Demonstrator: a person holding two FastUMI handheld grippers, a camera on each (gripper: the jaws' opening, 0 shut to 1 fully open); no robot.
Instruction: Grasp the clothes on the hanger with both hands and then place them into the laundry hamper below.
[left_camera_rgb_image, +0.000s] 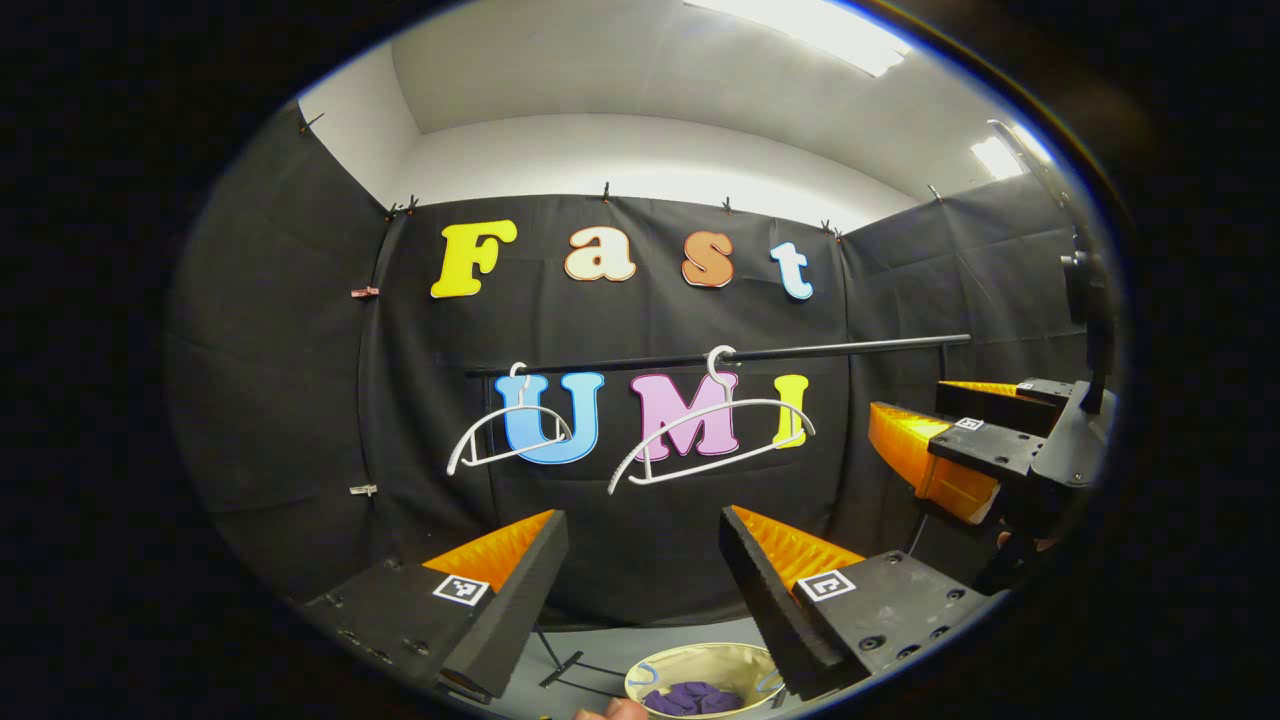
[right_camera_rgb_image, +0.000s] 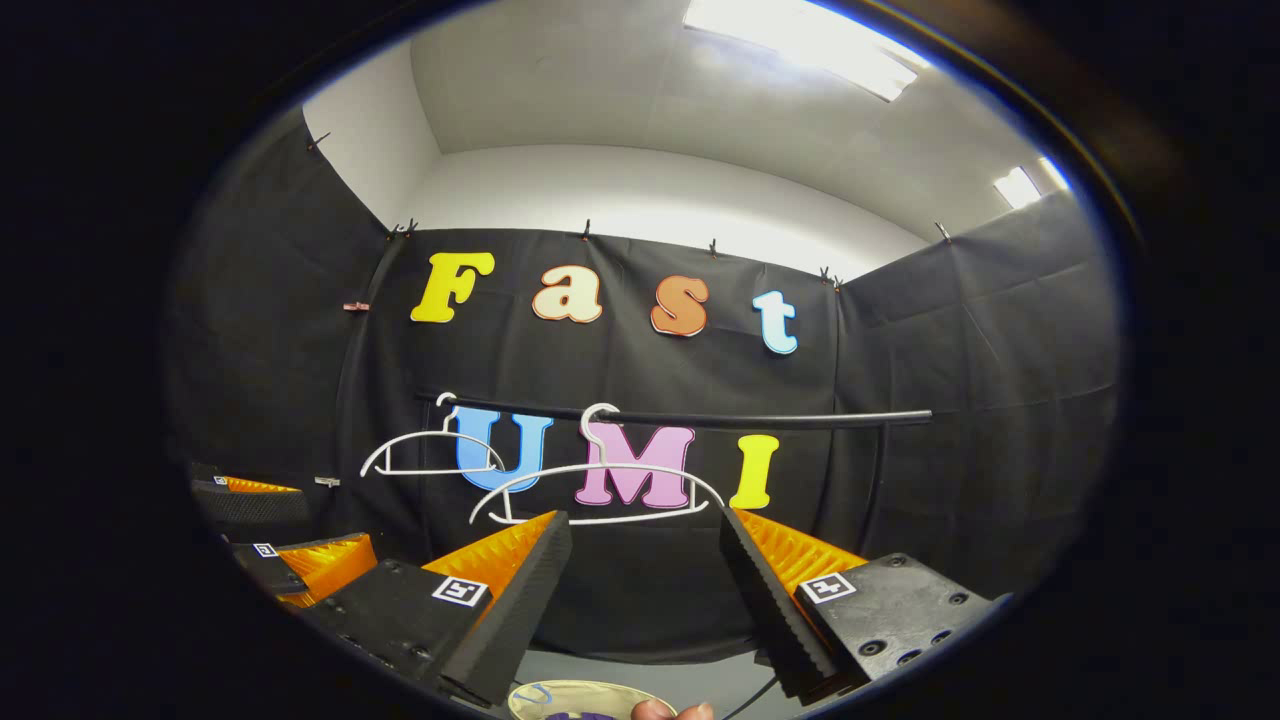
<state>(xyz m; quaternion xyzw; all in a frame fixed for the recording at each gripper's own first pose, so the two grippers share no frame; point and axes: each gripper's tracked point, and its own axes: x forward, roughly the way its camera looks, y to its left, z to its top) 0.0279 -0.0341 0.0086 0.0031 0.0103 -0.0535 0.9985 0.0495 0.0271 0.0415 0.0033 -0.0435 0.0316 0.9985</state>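
Observation:
Two white hangers hang bare on a black rail (left_camera_rgb_image: 800, 352); the nearer hanger (left_camera_rgb_image: 710, 440) tilts, and another hanger (left_camera_rgb_image: 505, 440) is to its left. Below, a round cream laundry hamper (left_camera_rgb_image: 700, 668) holds purple clothes (left_camera_rgb_image: 692, 697). My left gripper (left_camera_rgb_image: 645, 575) is open, empty, above the hamper. In the left gripper view the right gripper (left_camera_rgb_image: 940, 440) shows at the right, jaws apart. In the right gripper view my right gripper (right_camera_rgb_image: 645, 575) is open and empty, with the hangers (right_camera_rgb_image: 600, 495) ahead, the hamper rim (right_camera_rgb_image: 590, 695) below and the left gripper (right_camera_rgb_image: 290, 560) at lower left.
A grey floor (left_camera_rgb_image: 600, 650) lies under the rail, with the rail stand's black foot (left_camera_rgb_image: 565, 665) on it. A fingertip (left_camera_rgb_image: 610, 710) shows at the bottom edge beside the hamper. Black cloth walls close the booth on three sides.

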